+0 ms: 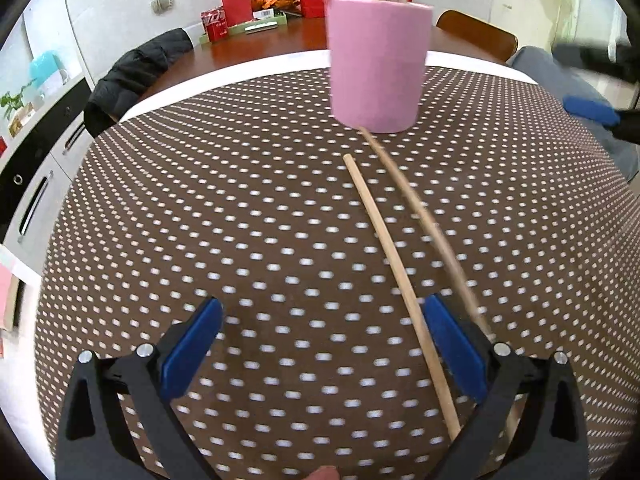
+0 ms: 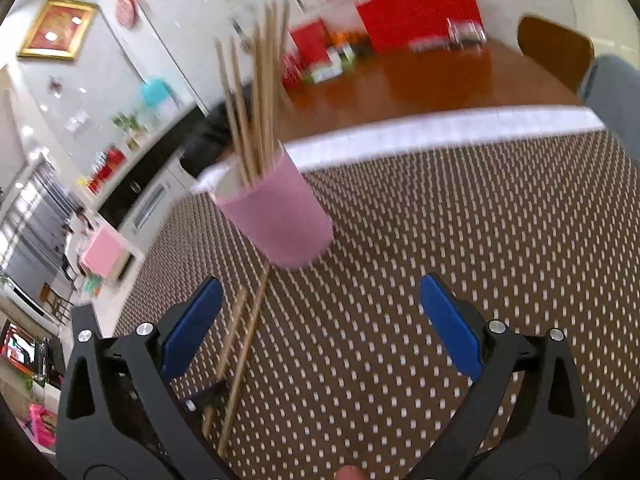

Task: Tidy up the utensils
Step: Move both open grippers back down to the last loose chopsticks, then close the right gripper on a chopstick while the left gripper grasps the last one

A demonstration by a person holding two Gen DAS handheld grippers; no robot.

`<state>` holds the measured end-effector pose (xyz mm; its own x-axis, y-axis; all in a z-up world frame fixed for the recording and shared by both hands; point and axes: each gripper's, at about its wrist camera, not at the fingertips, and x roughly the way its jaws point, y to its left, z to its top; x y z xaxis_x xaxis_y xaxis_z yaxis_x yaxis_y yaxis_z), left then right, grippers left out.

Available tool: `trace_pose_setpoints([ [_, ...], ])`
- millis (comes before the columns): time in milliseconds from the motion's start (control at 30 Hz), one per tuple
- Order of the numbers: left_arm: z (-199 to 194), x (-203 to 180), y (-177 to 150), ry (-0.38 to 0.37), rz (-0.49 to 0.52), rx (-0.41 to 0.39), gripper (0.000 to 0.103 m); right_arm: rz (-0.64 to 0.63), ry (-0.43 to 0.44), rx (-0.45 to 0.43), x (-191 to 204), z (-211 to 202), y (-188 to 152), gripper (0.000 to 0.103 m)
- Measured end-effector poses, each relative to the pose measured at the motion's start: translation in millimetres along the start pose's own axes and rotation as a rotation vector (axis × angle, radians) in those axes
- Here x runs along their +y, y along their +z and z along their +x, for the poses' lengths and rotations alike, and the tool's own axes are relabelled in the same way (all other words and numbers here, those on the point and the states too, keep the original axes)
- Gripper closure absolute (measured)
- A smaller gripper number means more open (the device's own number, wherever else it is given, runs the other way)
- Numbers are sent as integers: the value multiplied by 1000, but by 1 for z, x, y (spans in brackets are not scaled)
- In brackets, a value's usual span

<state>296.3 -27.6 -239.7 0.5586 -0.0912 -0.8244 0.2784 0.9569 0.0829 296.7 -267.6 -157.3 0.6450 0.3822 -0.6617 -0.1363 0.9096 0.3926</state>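
a: where r the chopsticks?
b: two loose chopsticks (image 1: 394, 276) lie flat on the dotted brown cloth (image 1: 200, 208), side by side but not parallel, running from near the left gripper (image 1: 322, 334) up toward the pink cup (image 1: 378, 66). the right one's far tip reaches the cup's base; the left one's tip stops short of it. the right one is blurred.

a: and the rest?
b: a bunch of chopsticks (image 2: 254, 92) stands upright in the pink cup, fanned out above the rim. the cup sits on the cloth, toward its far edge.

a: left claw state?
b: fingers wide apart, nothing between the blue pads (image 1: 192, 346) clamped. the near end of the left stick passes just inside the right-hand pad; touching or not, can't tell. the other stick runs outside that pad.

a: right one?
b: right gripper (image 2: 320, 320) also spread wide, holding nothing, over the cloth w/ the cup ahead and to its left. its view is blurred. the two loose sticks show by its left-hand pad.

a: surroundings?
b: cloth covers part of a wooden table (image 1: 260, 46); red boxes (image 1: 236, 4) and a green tray (image 1: 244, 26) at the far side, a black jacket (image 1: 132, 76) on a chair, white cabinets (image 1: 48, 152) at left.
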Motion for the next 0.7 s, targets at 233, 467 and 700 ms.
trace_pose_setpoints([
  [233, 4, 33, -2, -35, -22, -1, 4, -99, -24, 228, 39, 46, -38, 6],
  [467, 9, 47, -2, -49, -31, -23, 4, -251, -88, 250, 82, 70, -62, 25],
  [700, 5, 41, -4, -41, -29, -27, 4, -466, -151, 208, 107, 71, -86, 50],
])
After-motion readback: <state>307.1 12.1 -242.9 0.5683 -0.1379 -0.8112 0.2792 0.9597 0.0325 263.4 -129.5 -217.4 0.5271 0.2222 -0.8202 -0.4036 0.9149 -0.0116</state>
